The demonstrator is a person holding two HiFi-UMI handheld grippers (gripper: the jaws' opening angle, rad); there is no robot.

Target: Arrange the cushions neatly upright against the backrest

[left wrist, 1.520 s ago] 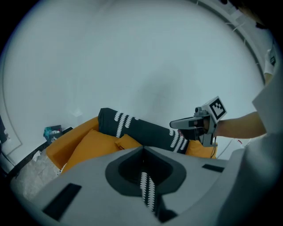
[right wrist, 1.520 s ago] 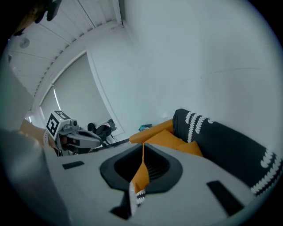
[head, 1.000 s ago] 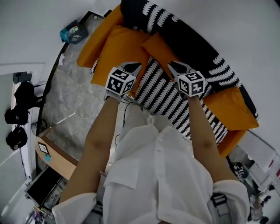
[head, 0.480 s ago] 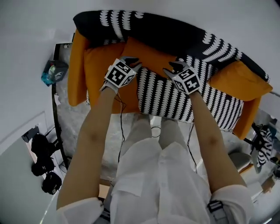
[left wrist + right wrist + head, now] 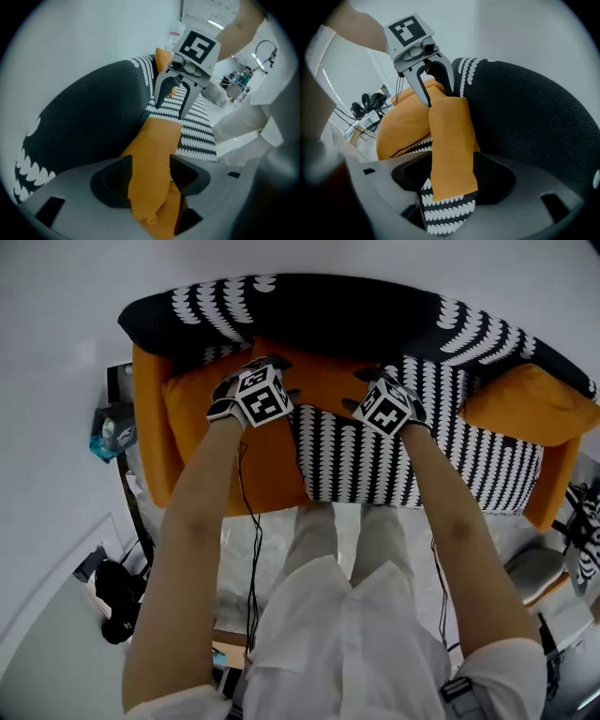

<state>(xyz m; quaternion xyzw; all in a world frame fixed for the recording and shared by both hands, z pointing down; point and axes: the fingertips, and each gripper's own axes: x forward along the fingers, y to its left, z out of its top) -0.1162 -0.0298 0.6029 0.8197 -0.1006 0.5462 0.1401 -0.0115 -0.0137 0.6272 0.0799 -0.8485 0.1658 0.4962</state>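
The sofa has a black backrest (image 5: 328,310) with white scallop print. The middle cushion (image 5: 323,390), orange with a black-and-white striped face, leans on that backrest. Both grippers sit at its top edge: left gripper (image 5: 270,367) at the left corner, right gripper (image 5: 370,382) at the right. In the left gripper view the orange edge (image 5: 154,150) lies between the left gripper's (image 5: 150,174) spread jaws. The right gripper view shows the same edge (image 5: 450,136) between the right gripper's (image 5: 451,178) jaws. Both pairs have just been opening.
A plain orange cushion (image 5: 202,427) lies at the sofa's left end, another (image 5: 534,404) at the right end. A teal object (image 5: 111,427) sits on a side surface left of the sofa. Black gear (image 5: 117,592) and cables lie on the floor.
The middle cushion lay slanted on the seat and now rests against the backrest. Both grippers have gone down and toward the backrest with it, and their jaws stand wider.
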